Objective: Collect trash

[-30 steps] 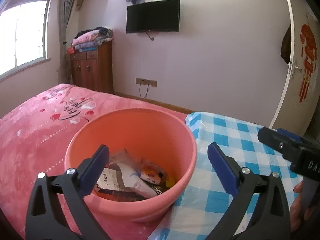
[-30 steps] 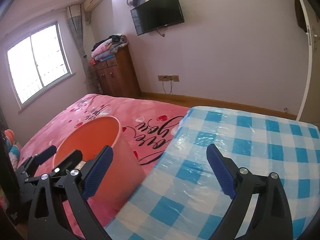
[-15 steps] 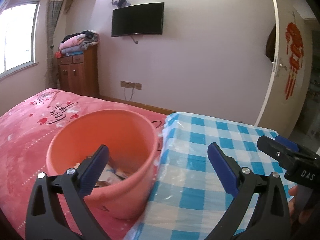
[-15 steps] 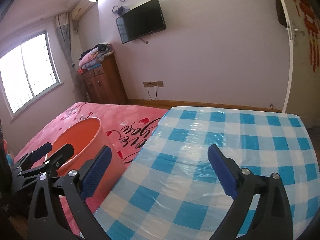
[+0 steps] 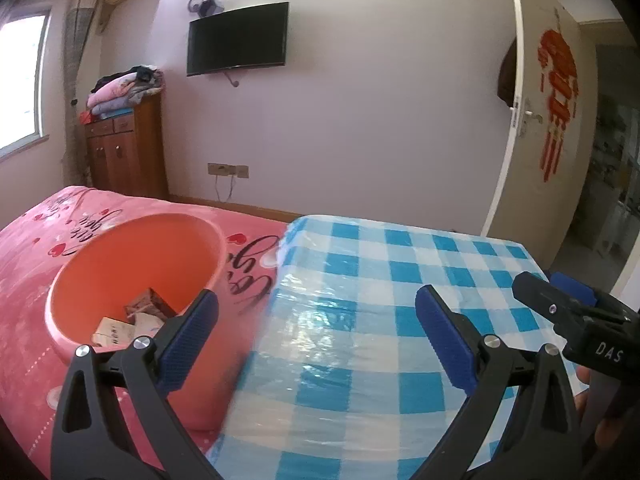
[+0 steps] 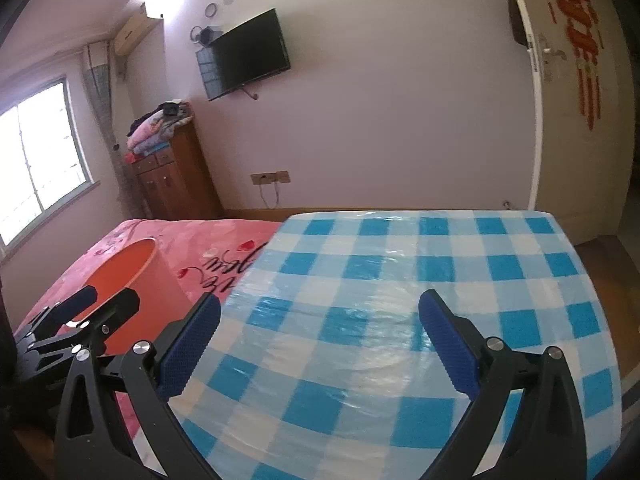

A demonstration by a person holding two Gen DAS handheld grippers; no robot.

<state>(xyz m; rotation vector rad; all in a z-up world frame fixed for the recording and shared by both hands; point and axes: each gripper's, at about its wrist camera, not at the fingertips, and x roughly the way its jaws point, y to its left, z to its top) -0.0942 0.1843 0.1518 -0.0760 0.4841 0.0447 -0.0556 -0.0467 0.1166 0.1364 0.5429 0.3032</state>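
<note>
- Orange plastic bin (image 5: 132,280) sits on a pink bedspread (image 5: 36,248), just left of a table with a blue-and-white checked cloth (image 5: 360,320) under clear film.
- Trash (image 5: 132,320) lies at the bottom of the bin: crumpled wrappers and small packets.
- Your left gripper (image 5: 316,328) hovers with its jaws wide apart and nothing between them. Its left finger is over the bin's near rim, its right finger over the cloth.
- Your right gripper (image 6: 320,340) also stands wide open and empty, above the cloth.
- From the left view, the right gripper shows at the far right edge, with part of your hand (image 5: 600,412) below it.
- Beyond, a black TV (image 5: 238,38) hangs on a pale wall, and folded blankets (image 5: 124,88) rest on a wooden cabinet (image 5: 128,152).
</note>
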